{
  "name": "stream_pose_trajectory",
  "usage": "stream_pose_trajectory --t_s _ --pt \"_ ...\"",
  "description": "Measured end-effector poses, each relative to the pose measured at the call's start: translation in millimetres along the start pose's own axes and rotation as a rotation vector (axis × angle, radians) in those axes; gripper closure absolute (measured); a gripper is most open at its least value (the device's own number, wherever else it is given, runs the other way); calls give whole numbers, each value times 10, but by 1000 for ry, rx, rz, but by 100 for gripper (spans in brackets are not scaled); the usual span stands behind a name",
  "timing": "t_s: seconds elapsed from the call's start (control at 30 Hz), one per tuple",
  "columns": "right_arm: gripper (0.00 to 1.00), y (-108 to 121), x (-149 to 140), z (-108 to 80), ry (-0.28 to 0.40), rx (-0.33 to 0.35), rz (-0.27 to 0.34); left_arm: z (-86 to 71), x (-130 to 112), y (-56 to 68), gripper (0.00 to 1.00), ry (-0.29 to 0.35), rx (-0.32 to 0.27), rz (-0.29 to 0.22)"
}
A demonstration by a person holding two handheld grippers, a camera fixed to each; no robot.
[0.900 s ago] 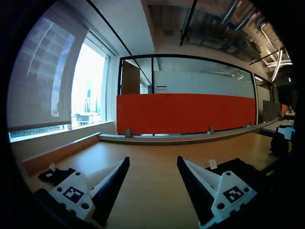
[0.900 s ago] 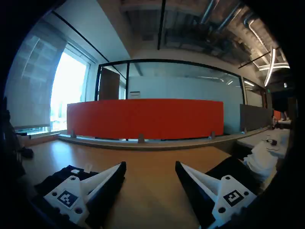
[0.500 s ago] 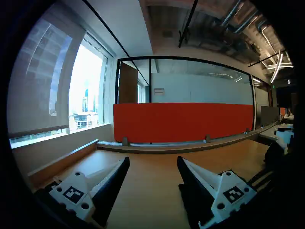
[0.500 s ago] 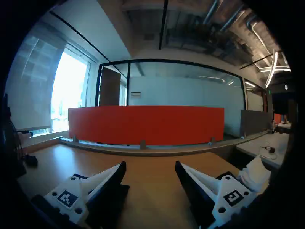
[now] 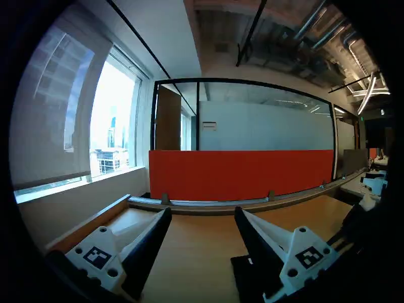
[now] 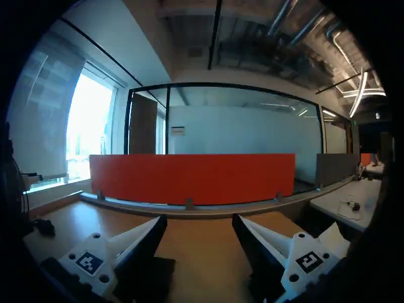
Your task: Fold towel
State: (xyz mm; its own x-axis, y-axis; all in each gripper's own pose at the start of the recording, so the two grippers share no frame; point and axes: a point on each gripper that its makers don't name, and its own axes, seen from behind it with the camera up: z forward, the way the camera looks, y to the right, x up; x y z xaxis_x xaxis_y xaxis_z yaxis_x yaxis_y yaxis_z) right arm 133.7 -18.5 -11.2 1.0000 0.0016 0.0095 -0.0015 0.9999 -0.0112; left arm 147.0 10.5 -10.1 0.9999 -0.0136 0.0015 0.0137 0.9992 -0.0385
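My left gripper (image 5: pixel 202 211) stands open above the wooden table (image 5: pixel 197 252), nothing between its fingers. A corner of a dark towel (image 5: pixel 243 266) lies flat on the table beneath its right finger. In the right gripper view, my right gripper (image 6: pixel 199 218) is open too, and a patch of the same dark cloth (image 6: pixel 162 267) shows low down by its left finger. Both grippers point level across the table, and most of the towel is hidden below them.
An orange partition (image 5: pixel 240 174) runs along the table's far edge, also seen as the orange partition (image 6: pixel 192 177). Bright windows (image 5: pixel 108 134) line the left. A white crumpled cloth (image 6: pixel 336 236) lies behind my right finger. A neighbouring desk (image 6: pixel 348 197) with a cable stands at right.
Both views have tilted upward: the partition sits lower in the picture and much less of the dark towel and table shows. Both grippers have stayed open.
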Motion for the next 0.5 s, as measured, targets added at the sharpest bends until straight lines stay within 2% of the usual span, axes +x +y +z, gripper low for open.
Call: stream_pose_trajectory --t_s 0.3,0.5 --pt "0 -40 223 -13 -19 9 6 -61 227 28 8 -30 -16 15" --pt "0 -137 285 5 -35 59 -10 -74 283 144 8 -53 -64 41"
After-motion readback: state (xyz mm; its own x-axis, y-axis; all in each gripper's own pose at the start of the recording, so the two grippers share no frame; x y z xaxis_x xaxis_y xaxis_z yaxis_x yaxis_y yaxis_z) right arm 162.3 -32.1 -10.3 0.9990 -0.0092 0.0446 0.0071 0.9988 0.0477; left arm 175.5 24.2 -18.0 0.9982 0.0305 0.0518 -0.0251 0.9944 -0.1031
